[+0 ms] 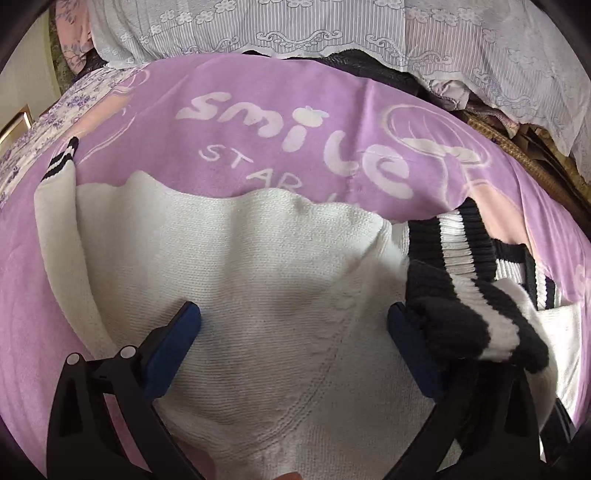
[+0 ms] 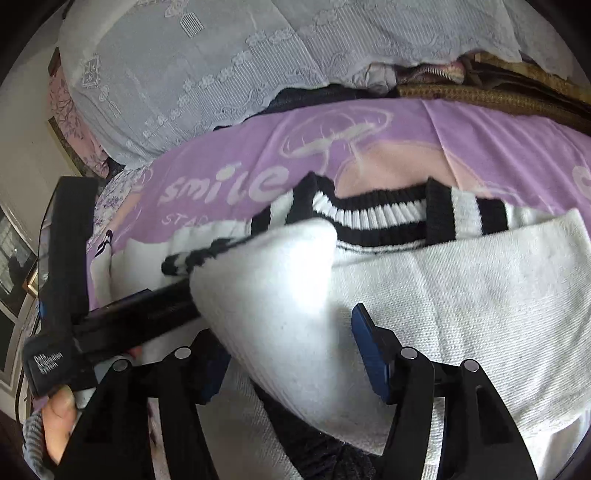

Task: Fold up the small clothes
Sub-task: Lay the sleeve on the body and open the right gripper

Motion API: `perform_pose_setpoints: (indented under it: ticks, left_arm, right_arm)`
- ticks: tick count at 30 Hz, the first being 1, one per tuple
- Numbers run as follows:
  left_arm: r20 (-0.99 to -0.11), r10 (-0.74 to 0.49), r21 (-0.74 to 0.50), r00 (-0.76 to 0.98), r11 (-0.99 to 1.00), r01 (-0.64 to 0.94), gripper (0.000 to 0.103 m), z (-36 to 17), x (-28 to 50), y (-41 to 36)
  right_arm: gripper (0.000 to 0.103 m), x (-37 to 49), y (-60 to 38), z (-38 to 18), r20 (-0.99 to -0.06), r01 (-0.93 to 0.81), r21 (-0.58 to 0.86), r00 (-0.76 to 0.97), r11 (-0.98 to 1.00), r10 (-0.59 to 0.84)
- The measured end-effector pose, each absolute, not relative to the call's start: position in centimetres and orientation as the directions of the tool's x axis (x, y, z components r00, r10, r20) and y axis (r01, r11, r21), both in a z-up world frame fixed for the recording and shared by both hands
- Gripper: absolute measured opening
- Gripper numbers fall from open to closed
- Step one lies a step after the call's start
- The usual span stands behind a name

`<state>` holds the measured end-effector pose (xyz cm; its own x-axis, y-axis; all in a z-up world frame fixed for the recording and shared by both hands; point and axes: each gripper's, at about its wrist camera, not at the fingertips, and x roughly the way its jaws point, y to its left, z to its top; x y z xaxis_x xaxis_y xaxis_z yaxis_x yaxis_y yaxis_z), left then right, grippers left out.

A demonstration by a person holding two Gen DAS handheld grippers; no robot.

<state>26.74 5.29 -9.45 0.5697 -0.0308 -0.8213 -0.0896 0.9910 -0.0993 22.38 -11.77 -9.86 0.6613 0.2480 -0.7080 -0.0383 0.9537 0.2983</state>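
A white knit sweater (image 1: 240, 258) with black-and-white striped trim lies spread on a purple blanket (image 1: 258, 92). My left gripper (image 1: 295, 321) hovers over its body with the blue pads far apart and nothing pinched. A striped cuff (image 1: 461, 314) is draped over its right finger. In the right wrist view, a folded white sleeve (image 2: 277, 295) lies between the fingers of my right gripper (image 2: 291, 336). It hides the left pad and the right pad stands clear of it. The striped ribbing (image 2: 376, 218) runs along the sweater's far edge.
A white lace cloth (image 1: 295, 26) covers piled things behind the blanket, and a brown woven mat (image 2: 480, 96) shows at the back right. The left tool's black frame (image 2: 70, 258) and the thumb of the hand holding it (image 2: 59, 406) are close on the right gripper's left.
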Motion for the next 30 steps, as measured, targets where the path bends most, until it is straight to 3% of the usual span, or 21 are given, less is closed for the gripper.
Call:
perform_pose_setpoints:
  ticks: [4, 6, 8, 12, 13, 15, 16, 19, 20, 23, 26, 30]
  left_arm:
    - [-0.779, -0.049, -0.136, 0.625, 0.986, -0.092, 0.099, -7.1, 24.8, 6.3]
    - [-0.741, -0.052, -0.144, 0.670, 0.986, -0.084, 0.099, -5.3, 23.7, 6.4]
    - [-0.705, -0.054, -0.144, 0.707, 0.987, -0.068, 0.099, -3.6, 22.9, 6.0]
    - [-0.687, -0.089, -0.101, 0.721, 0.995, 0.027, 0.099, -2.8, 22.4, 2.6]
    - [-0.693, -0.102, -0.081, 0.714, 0.995, 0.064, 0.099, -3.1, 22.5, 1.4]
    - [-0.699, -0.102, -0.017, 0.708, 0.992, 0.127, 0.099, -4.2, 22.4, -1.3]
    - [-0.700, -0.083, 0.035, 0.709, 0.988, 0.151, 0.099, -5.0, 22.4, -2.5]
    - [-0.747, 0.104, 0.231, 0.656, 0.967, 0.109, 0.099, -9.0, 24.4, -4.2]
    - [-0.784, 0.081, 0.184, 0.615, 0.977, 0.105, 0.099, -10.1, 25.1, -3.4]
    - [-0.819, -0.058, -0.026, 0.571, 0.998, 0.063, 0.099, -9.2, 25.4, 0.5]
    - [-0.805, -0.109, -0.103, 0.583, 0.994, 0.044, 0.099, -8.3, 25.0, 2.3]
    - [-0.766, -0.103, -0.108, 0.635, 0.994, 0.032, 0.099, -6.9, 23.6, 2.2]
  right_arm:
    - [0.067, 20.1, -12.6, -7.2, -0.658, -0.094, 0.320, 0.694, 0.943, 0.292]
    - [0.079, 18.4, -13.5, -5.2, -0.607, -0.141, 0.327, 0.726, 0.935, 0.322]
    - [0.081, 16.7, -14.8, -3.6, -0.558, -0.177, 0.313, 0.761, 0.933, 0.331]
    - [0.079, 16.4, -19.4, -2.7, -0.551, -0.019, 0.211, 0.823, 0.977, 0.135]
    - [0.076, 16.8, -20.9, -3.2, -0.568, 0.040, 0.201, 0.819, 0.979, 0.083]
    - [0.053, 17.5, -23.6, -4.6, -0.600, 0.127, 0.224, 0.799, 0.966, 0.034]
    - [0.049, 17.9, -24.8, -5.7, -0.623, 0.157, 0.251, 0.781, 0.955, 0.036]
    - [0.029, 19.8, -27.6, -10.2, -0.732, 0.228, 0.309, 0.677, 0.923, 0.078]
    - [0.016, 19.3, -28.5, -10.9, -0.713, 0.232, 0.337, 0.696, 0.912, 0.086]
    - [0.001, 18.6, -30.8, -11.6, -0.700, 0.262, 0.430, 0.701, 0.864, 0.136]
    - [0.000, 18.2, -31.3, -12.3, -0.672, 0.259, 0.485, 0.721, 0.836, 0.167]
    - [0.003, 17.8, -31.3, -12.3, -0.657, 0.251, 0.502, 0.733, 0.828, 0.177]
